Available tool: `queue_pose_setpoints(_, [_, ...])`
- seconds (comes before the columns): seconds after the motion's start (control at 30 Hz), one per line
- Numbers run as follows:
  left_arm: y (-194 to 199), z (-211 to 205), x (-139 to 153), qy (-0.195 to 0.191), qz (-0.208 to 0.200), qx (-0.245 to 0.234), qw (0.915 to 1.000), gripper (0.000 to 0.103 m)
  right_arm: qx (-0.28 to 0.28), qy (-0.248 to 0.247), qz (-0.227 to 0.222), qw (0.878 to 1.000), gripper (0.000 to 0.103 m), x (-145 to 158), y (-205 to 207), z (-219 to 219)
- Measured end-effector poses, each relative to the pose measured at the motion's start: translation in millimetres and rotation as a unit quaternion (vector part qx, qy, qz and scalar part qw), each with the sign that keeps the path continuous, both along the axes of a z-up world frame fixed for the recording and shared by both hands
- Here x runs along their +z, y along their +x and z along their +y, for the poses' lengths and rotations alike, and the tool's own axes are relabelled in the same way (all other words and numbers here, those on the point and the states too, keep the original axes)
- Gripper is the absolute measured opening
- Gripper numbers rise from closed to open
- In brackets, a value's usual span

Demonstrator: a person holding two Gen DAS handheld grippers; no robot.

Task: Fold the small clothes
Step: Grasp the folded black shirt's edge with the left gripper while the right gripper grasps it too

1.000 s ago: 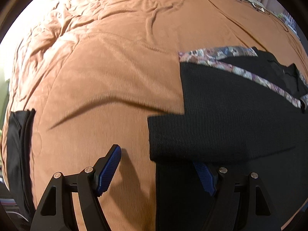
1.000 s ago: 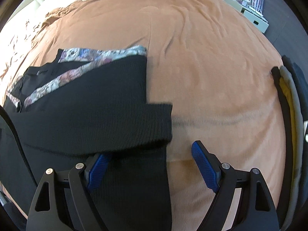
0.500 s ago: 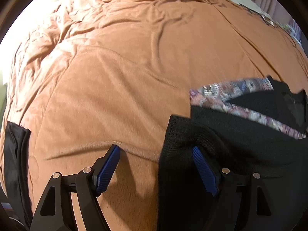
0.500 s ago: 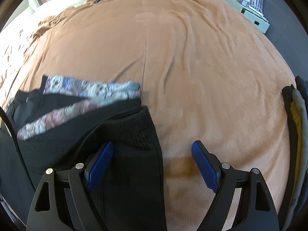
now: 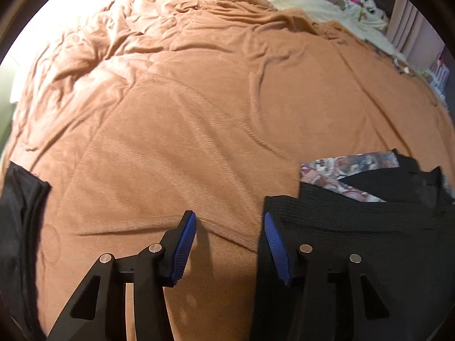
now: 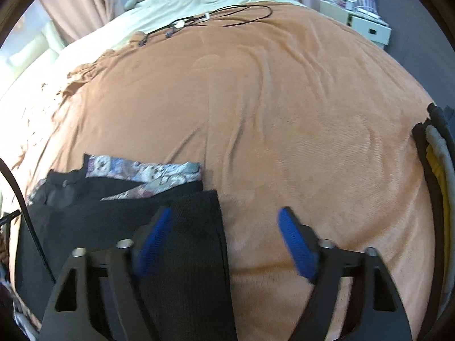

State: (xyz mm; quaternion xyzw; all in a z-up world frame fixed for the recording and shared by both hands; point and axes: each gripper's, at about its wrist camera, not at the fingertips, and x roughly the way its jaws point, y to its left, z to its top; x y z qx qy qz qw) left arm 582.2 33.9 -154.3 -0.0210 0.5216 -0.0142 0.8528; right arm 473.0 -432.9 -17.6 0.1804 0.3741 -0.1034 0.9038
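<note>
Rust-orange fleece covers the bed [image 5: 199,130], and on it lies the black knitted garment with a floral patterned band [image 6: 182,227], soft, limp and light by the look of it, best pinched at a folded corner or edge. Left claw [image 5: 229,244] gapes empty with the garment's edge at its right finger; right claw [image 6: 224,244] gapes too, its left finger seemingly over the knit.

Blanket [image 5: 199,119] on bed: tan fleece, matt, soft nap, faint ribbing, creased. Black garment [image 5: 355,241]: coarse waffle knit, matt; patterned trim [image 5: 341,167] smoother woven cloth. Left gripper [image 5: 229,244]: matt black plastic, ridged blue rubbery pads [image 5: 184,244], shiny metal pins. Right gripper [image 6: 224,241]: same finish.
</note>
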Motion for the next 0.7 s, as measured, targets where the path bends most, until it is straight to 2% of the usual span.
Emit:
queue_pose_setpoints(0.17, [-2, -11, -8, -0.020, 0.000, -0.023, 0.9995, 0.052, 0.033, 0.008, 0.004, 0.999, 0.050, -9, 3, 2])
queue_pose_setpoints(0.27, [2, -19, -18, -0.009, 0.011, -0.031, 0.9994, 0.046, 0.044, 0.011, 0.011, 0.999, 0.041, -13, 12, 2])
queue_pose_setpoints(0.37, [3, -25, -23, 0.005, 0.005, -0.039, 0.9992, 0.043, 0.044, 0.005, 0.015, 0.999, 0.040, -18, 23, 1])
queue_pose_setpoints(0.5, [6, -31, -25, 0.010, -0.001, -0.053, 0.9985, 0.029, 0.051, -0.002, 0.014, 0.999, 0.038, -9, 26, 6])
queue_pose_setpoints(0.57, [5, -33, -25, 0.007, -0.001, -0.057, 0.9983, 0.019, 0.053, 0.006, 0.011, 0.999, 0.026, -7, 29, 7])
queue_pose_setpoints(0.7, [-1, -35, -17, 0.021, -0.016, -0.050, 0.9984, 0.011, 0.048, 0.007, 0.000, 0.999, 0.011, 6, 17, 13])
